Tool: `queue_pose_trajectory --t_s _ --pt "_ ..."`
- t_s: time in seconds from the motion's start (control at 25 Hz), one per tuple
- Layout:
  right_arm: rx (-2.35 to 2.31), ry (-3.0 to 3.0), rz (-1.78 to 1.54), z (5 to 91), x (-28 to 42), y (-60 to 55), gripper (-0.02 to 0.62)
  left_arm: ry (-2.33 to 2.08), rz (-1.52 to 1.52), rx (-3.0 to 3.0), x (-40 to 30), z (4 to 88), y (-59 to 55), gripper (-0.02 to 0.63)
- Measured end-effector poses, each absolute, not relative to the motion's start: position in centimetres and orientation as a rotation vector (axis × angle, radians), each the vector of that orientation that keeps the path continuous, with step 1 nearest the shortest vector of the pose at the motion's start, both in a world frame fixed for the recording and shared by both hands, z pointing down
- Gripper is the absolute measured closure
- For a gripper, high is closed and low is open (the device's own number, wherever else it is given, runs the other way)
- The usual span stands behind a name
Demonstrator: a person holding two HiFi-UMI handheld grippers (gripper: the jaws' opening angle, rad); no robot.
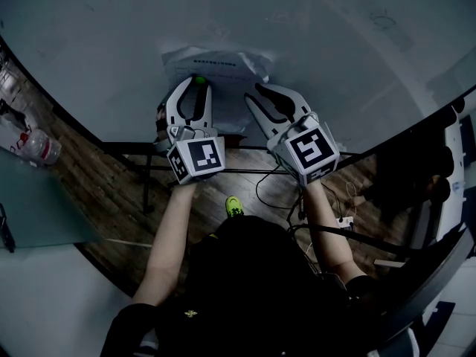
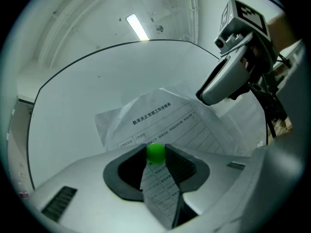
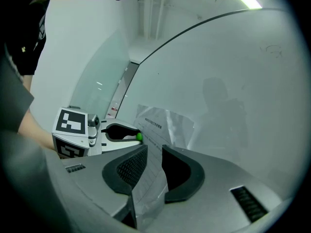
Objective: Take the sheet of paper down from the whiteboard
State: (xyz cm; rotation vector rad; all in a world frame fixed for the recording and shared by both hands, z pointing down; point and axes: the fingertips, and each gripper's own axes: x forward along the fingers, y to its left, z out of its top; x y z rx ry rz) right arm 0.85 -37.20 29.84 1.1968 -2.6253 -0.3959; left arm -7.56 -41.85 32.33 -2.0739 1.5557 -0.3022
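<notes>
Sheet (image 1: 223,67) x1, green magnet (image 2: 155,153) x1, L gripper (image 1: 195,88), R gripper (image 3: 154,154).

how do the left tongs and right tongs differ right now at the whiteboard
The left tongs are shut on a green magnet at their tips; the right tongs stand apart with no magnet, only the sheet of paper in their gap. The left tongs sit toward the sheet's left side, the right tongs near its right edge. Both point at the whiteboard.

Magnet (image 2: 155,152) on paper (image 2: 160,118) on whiteboard (image 2: 73,96)
</notes>
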Motion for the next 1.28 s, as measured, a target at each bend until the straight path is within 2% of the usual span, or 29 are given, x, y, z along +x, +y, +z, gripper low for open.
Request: queue_pose_trajectory --t_s 0.12,0.48,0.8,1.28 --pt "1.263 -2.579 -0.429 29.3 1.7 -37.5 0.482 1.553 -0.304 -2.076 -7.6 32.3 -41.8 0.463" --pt "1.401 -2.487 -0.505 27.5 3.4 -38.3 0.394 1.54 -0.314 -2.076 -7.5 32.3 -41.8 0.462" --pt "1.387 -2.313 -0.762 25.2 2.7 -38.7 0.394 1.536 -0.316 -2.075 -7.6 32.3 -41.8 0.462" --pt "1.364 -2.275 -0.774 25.7 1.7 -39.1 0.403 1.525 -0.317 -2.077 -7.6 32.2 -41.6 0.462"
